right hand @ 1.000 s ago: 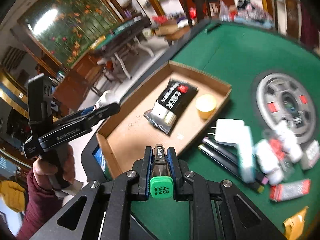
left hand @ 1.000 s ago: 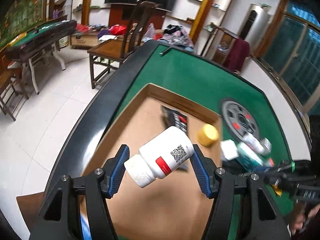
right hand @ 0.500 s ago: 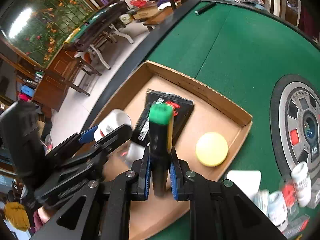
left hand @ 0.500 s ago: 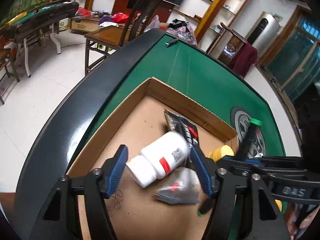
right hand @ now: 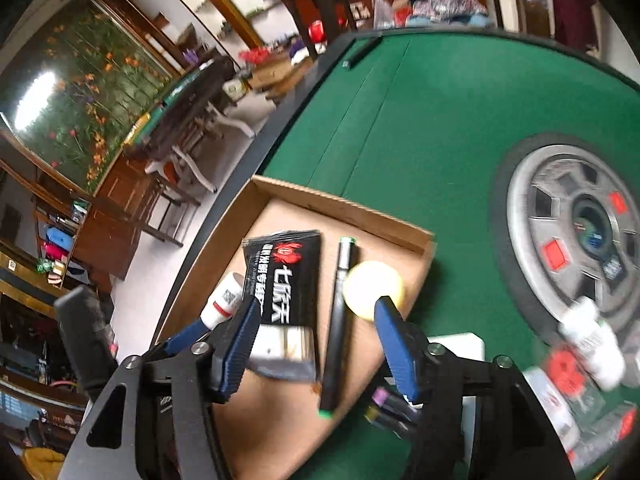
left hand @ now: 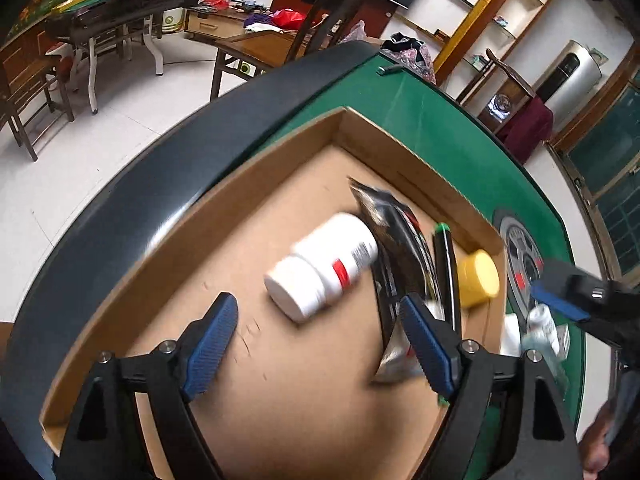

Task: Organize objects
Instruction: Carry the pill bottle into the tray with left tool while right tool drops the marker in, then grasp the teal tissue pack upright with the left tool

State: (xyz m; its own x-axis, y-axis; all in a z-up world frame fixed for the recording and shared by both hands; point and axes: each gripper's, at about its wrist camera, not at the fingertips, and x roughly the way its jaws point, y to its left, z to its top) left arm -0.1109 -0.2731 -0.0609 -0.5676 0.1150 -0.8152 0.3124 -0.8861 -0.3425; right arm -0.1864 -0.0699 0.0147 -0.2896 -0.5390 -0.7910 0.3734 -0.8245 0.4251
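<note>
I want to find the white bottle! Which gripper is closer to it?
Left. The left gripper hangs open just over the white bottle in the cardboard box; the right gripper is beyond the black packet, above the marker.

Right-hand items blurred (labels unreadable)

Even daylight, no hard shadows; bright glare patch top left in my right view. My right view's smeared w/ motion blur, esp. the small bottles. Strong fisheye bend + black corners in both.
</note>
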